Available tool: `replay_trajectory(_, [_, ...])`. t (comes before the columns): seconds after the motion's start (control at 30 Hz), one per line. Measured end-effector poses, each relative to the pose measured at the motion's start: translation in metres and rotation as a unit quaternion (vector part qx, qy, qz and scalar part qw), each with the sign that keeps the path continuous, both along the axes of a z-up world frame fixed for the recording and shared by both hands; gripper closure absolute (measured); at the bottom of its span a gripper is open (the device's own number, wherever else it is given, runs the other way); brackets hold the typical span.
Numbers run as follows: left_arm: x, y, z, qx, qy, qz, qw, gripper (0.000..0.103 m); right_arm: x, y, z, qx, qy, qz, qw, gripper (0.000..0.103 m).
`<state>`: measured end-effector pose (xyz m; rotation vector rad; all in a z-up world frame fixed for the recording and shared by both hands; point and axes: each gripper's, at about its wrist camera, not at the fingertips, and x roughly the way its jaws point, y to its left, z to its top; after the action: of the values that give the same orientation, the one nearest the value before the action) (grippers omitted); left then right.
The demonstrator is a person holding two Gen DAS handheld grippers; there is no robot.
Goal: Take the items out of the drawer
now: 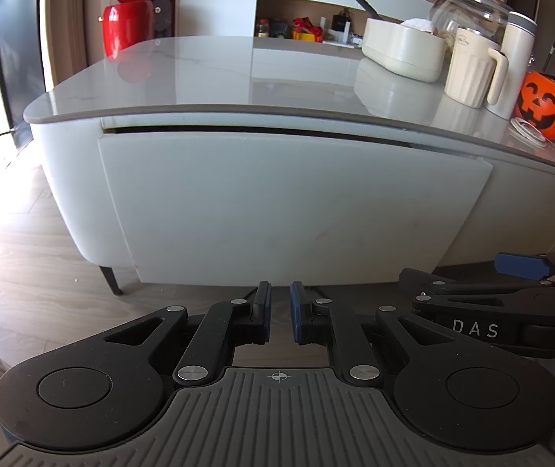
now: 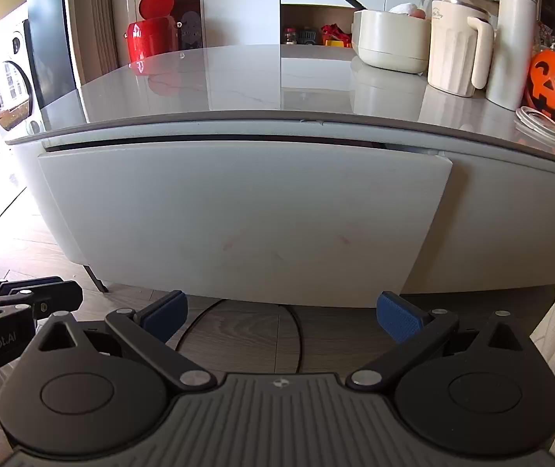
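A white drawer front point(image 1: 285, 210) fills the side of a low table, shut apart from a thin dark gap along its top edge; the same drawer front point(image 2: 238, 218) faces the right wrist view. Nothing inside it shows. My left gripper point(image 1: 279, 311) hovers low before the drawer's bottom edge, its blue pads close together with a narrow gap and nothing between them. My right gripper point(image 2: 281, 313) is open wide, empty, also just short of the drawer's lower edge. The right gripper point(image 1: 511, 303) also appears beside the left one.
The grey tabletop point(image 1: 207, 78) carries a cream tub point(image 1: 402, 52), a ribbed jug point(image 1: 472, 74), a tall flask point(image 1: 515, 58), a glass jar point(image 1: 468, 7) and an orange pumpkin bucket point(image 1: 546, 105) at right. A red bin point(image 1: 127, 25) stands behind. Wood floor point(image 1: 24, 272) and a black cable point(image 2: 296, 334) lie below.
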<state>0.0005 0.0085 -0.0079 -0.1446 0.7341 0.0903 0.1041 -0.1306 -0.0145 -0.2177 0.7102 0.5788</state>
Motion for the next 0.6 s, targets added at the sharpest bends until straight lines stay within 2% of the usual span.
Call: replay_trajectory(0.6, [0.0001, 0.0001, 0.0001, -0.002, 0.000, 0.053, 0.9986, 0.090, -0.0006, -0.0002, 0.0002, 0.000, 0.000, 0.001, 1.000, 0.000])
